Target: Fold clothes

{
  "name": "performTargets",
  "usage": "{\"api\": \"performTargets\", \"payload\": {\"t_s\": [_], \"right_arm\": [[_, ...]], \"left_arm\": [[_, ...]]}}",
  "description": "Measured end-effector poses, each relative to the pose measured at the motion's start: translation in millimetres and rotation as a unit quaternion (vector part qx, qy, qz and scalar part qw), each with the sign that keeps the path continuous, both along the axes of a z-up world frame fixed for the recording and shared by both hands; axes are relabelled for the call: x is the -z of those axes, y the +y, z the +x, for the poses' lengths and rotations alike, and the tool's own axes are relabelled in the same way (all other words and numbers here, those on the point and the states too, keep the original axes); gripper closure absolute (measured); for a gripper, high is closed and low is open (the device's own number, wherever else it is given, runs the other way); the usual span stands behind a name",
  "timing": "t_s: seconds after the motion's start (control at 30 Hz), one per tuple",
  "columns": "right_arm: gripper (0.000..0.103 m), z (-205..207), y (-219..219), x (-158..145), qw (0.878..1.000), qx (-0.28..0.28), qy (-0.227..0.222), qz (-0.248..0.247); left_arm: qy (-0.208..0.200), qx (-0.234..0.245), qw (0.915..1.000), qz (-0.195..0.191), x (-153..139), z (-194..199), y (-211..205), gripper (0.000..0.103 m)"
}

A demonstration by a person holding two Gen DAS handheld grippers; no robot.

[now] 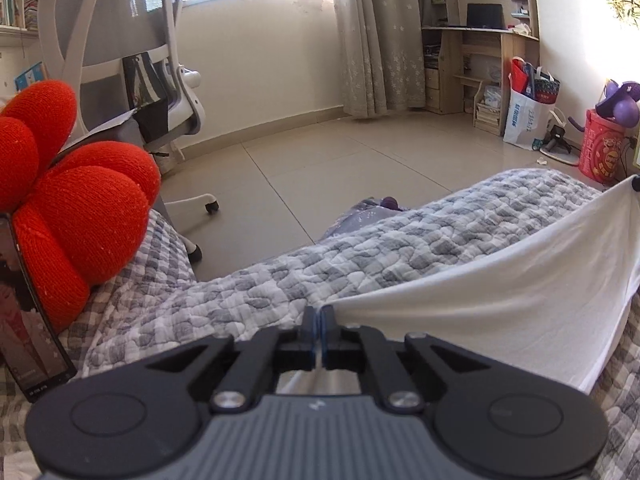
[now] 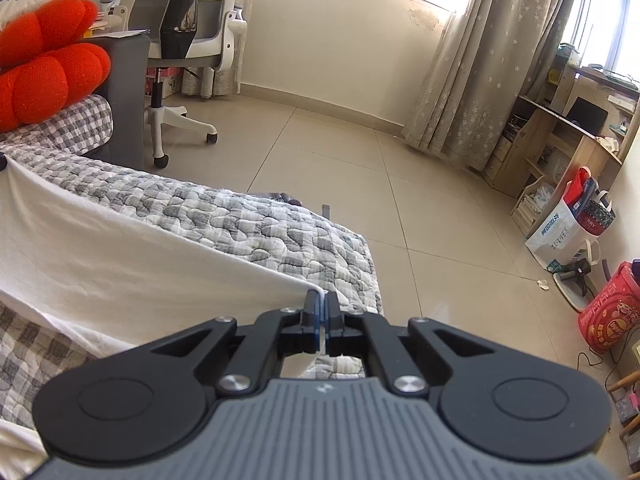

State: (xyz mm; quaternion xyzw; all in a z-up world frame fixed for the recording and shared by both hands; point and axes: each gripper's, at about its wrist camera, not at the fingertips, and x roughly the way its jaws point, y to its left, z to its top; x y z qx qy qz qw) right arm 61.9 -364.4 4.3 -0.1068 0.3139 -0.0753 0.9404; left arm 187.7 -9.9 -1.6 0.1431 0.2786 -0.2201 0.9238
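White garment (image 1: 500, 300) stretched lengthwise between both claws.

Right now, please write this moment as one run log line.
left gripper: shut on white cloth | right gripper: shut on white cloth | cloth stretched between them over checked quilt

white garment (image 1: 500, 300): lower part hidden behind the left claw (image 1: 319, 314) body, far corner cut off at right edge | red cushion (image 1: 76, 208): cut by left edge | print on white bag (image 2: 560, 232): too small to read | picture frame (image 1: 28, 320): partly out of view
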Motion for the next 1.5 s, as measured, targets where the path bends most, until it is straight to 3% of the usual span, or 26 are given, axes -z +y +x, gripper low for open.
{"api": "performTargets", "payload": {"t_s": [0.27,0.6,0.73,0.87,0.97,1.03,1.07,1.17,1.4,1.5], "right_arm": [[0.101,40.1,-5.2,3.8,1.000,0.010,0.006,-0.011],[0.101,92.5,-11.8,24.1,0.998,0.022,0.051,-0.026],[0.101,102.7,-11.6,38.4,0.997,0.025,0.073,-0.015],[0.100,101.6,-13.9,39.0,0.997,0.030,0.068,0.003],[0.092,99.1,-19.0,31.1,0.997,0.031,0.064,0.029],[0.089,96.4,-22.8,24.8,0.996,0.034,0.063,0.049],[0.085,94.7,-23.4,21.6,0.996,0.037,0.063,0.060],[0.067,82.2,-29.6,15.2,0.992,0.038,0.060,0.104],[0.067,47.4,-45.9,8.1,0.974,0.032,0.050,0.219],[0.067,37.5,-48.7,7.0,0.968,0.029,0.048,0.244]], "left_arm": [[-0.006,-0.029,0.9996,0.000,7.1,17.3,-10.7,0.102],[0.001,-0.062,0.9981,0.004,24.3,37.7,-19.4,0.102],[-0.003,-0.063,0.9980,0.010,29.0,36.6,-20.8,0.101],[-0.001,-0.062,0.9980,0.014,28.7,36.2,-21.1,0.099],[-0.002,-0.051,0.9986,0.014,23.8,32.6,-22.6,0.091],[-0.007,-0.037,0.9992,0.010,18.7,26.4,-23.6,0.077],[-0.012,-0.028,0.9995,0.006,15.2,20.9,-24.2,0.067],[-0.023,0.004,0.9997,-0.008,5.2,2.5,-27.0,0.058],[-0.028,0.109,0.9934,-0.025,-0.8,-44.4,-41.5,0.057],[-0.024,0.148,0.9884,-0.023,6.5,-57.9,-50.7,0.057]]}}
